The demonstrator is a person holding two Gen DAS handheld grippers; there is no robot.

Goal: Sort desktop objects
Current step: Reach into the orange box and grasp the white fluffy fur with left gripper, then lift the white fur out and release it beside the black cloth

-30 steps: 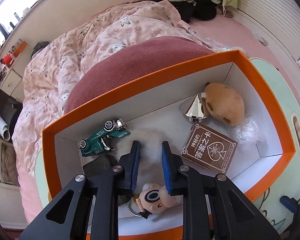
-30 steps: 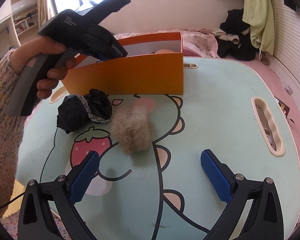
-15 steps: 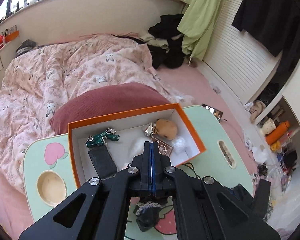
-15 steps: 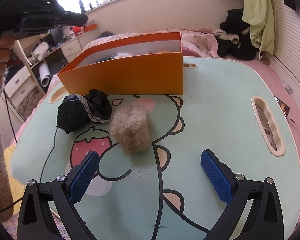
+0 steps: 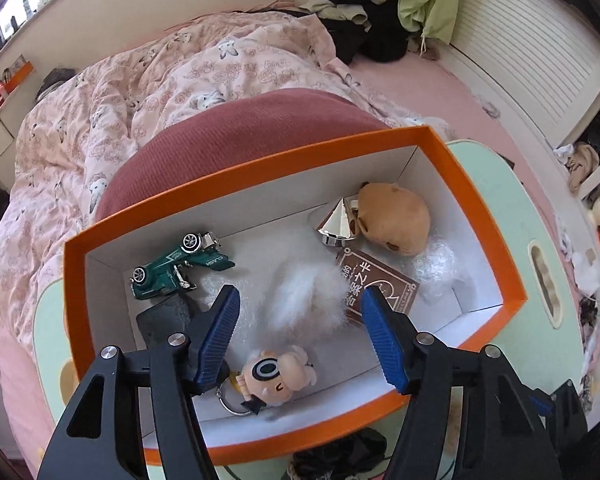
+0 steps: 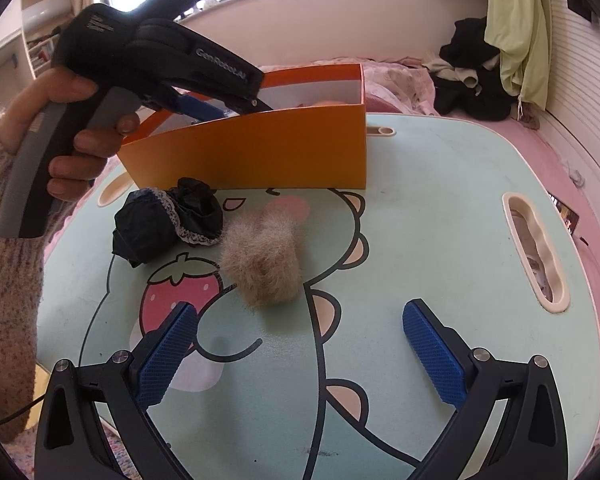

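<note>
My left gripper (image 5: 300, 328) is open above the orange box (image 5: 480, 216), its fingers either side of a white fluffy ball (image 5: 300, 296) lying on the box floor. The box also holds a green toy car (image 5: 176, 266), a brown plush (image 5: 394, 220), a silver cone (image 5: 336, 222), a brown card pack (image 5: 376, 280), a doll keyring (image 5: 276, 376) and a black item (image 5: 164, 320). My right gripper (image 6: 300, 356) is open and empty over the table, just short of a tan fluffy ball (image 6: 264, 264). A black lace scrunchie (image 6: 168, 216) lies left of the ball. The left gripper (image 6: 204, 108) reaches into the box (image 6: 260, 152).
The mint cartoon table (image 6: 420, 220) has a handle slot (image 6: 536, 256) at the right. A bed with a pink quilt (image 5: 140, 92) and a dark red cushion (image 5: 240, 136) lies behind the box. Clothes (image 6: 480, 80) are piled at the far wall.
My left gripper rose away from the box shut, then came back down over it and opened; the white fluffy ball lies between its fingers. The right gripper has not moved.
</note>
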